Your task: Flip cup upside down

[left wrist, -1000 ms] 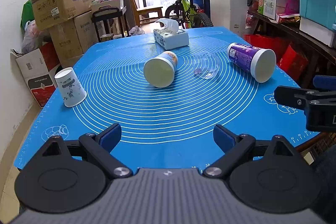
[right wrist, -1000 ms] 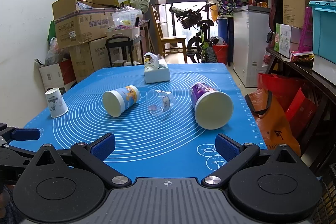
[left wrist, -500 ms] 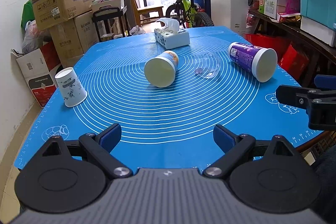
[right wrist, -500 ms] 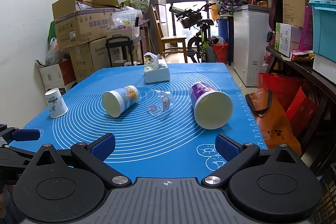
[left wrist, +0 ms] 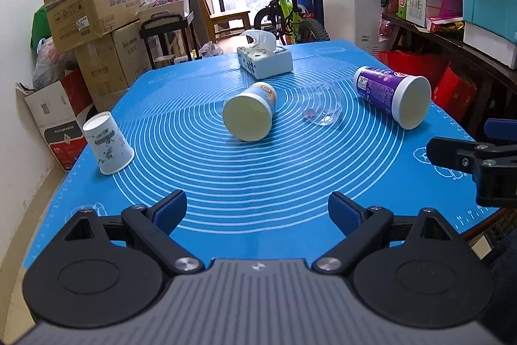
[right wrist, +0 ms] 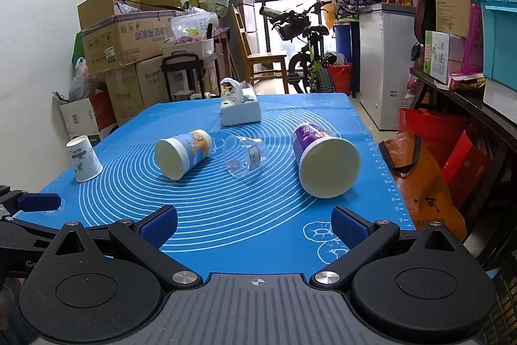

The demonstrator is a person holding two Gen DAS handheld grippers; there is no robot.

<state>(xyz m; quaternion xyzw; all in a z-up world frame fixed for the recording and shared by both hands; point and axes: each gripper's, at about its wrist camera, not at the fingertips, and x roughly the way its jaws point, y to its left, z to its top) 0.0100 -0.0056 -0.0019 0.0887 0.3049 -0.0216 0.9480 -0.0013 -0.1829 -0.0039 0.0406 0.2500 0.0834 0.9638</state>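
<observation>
Cluttered room: cardboard boxes at left wall, bicycle by window. Blue mat covers table. White paper cup stands inverted near mat's left edge. Blue-print cup lies on side mid-mat, mouth toward cameras; clear plastic cup lies on side just beside it; purple cup lies on side toward right. Tissue box at far end. Left gripper low over near edge, jaws wide apart, holding nothing. Right gripper likewise spread, empty, well apart from every cup.
</observation>
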